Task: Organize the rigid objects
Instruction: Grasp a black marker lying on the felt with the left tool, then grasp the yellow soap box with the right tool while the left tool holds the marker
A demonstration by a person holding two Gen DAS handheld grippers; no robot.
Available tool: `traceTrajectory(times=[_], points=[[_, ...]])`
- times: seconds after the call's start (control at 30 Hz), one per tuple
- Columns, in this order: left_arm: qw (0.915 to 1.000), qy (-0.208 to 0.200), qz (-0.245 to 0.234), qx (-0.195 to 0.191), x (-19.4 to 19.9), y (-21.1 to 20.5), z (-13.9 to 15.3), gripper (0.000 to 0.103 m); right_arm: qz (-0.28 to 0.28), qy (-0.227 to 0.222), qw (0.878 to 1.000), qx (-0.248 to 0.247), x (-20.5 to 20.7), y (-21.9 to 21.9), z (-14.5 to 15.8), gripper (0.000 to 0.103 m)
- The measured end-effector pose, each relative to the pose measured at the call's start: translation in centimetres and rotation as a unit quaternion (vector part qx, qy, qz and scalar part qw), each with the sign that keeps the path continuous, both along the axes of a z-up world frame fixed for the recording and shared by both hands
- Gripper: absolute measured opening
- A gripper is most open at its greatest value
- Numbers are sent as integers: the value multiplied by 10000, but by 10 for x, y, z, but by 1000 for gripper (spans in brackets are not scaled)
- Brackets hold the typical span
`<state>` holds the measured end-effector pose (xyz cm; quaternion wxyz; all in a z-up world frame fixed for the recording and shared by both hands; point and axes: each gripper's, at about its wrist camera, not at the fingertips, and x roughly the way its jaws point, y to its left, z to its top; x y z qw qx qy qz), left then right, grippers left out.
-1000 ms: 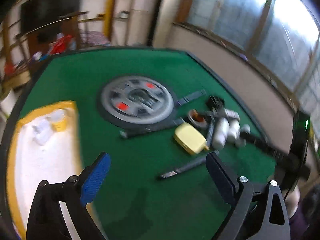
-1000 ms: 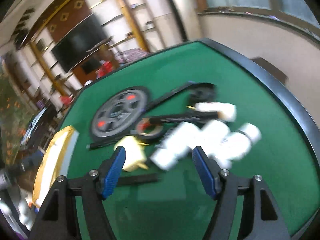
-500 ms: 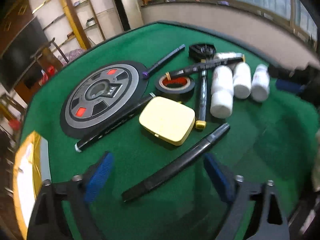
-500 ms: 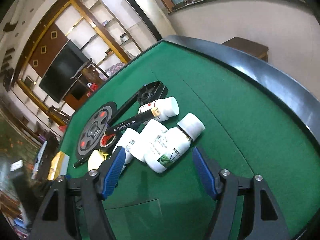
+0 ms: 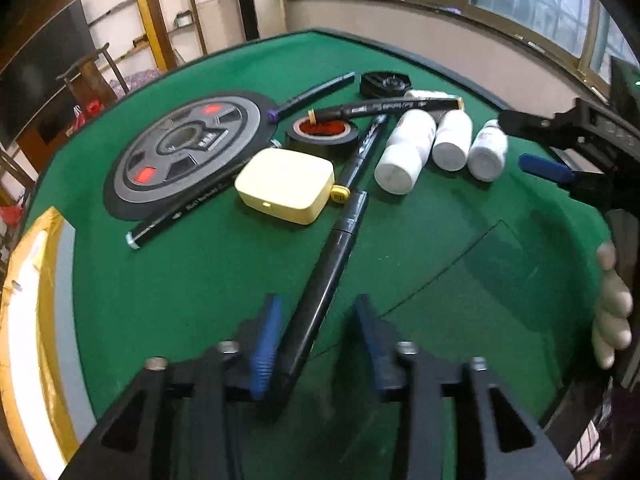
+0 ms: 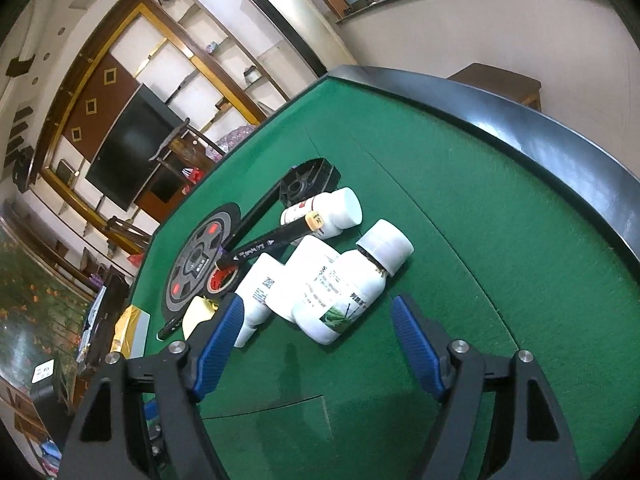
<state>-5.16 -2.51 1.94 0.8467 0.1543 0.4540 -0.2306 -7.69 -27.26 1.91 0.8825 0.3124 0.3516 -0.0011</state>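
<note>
Left gripper (image 5: 316, 336), closing, straddles a black marker (image 5: 328, 264) ungripped, unseen from the gaping right gripper (image 6: 316, 336).

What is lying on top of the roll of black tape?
A black marker with an orange cap lies across the tape roll. The roll's red centre shows; the rim under the marker is hidden.

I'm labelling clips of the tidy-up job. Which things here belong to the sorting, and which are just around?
To sort:
black marker, between the left gripper pads
yellow case
tape roll
white bottles, ahead of the open right gripper
other markers

Just around:
round table centrepiece
television
shelves
</note>
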Motion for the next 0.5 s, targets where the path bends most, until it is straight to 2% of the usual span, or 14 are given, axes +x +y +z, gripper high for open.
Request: traceTrajectory(times=[0.03, 0.1, 0.17, 0.23, 0.37, 0.5], points=[[10000, -29, 9, -19, 2, -4, -1, 54, -3, 9, 10000, -17, 0, 1, 0, 76], [9998, 27, 58, -190, 7, -8, -2, 52, 3, -12, 10000, -28, -1, 1, 0, 76], [9990, 113, 183, -385, 9, -6, 0, 22, -9, 17, 10000, -44, -1, 1, 0, 76], [9977, 248, 196, -592, 6, -2, 0, 17, 16, 84, 9999, -62, 1, 2, -1, 76], [9923, 371, 419, -1108, -6, 21, 5, 15, 37, 194, 9998, -75, 3, 2, -3, 76], [9811, 364, 635, -1789, -23, 56, 24, 15, -18, 222, 9997, -61, 3, 0, -3, 76]])
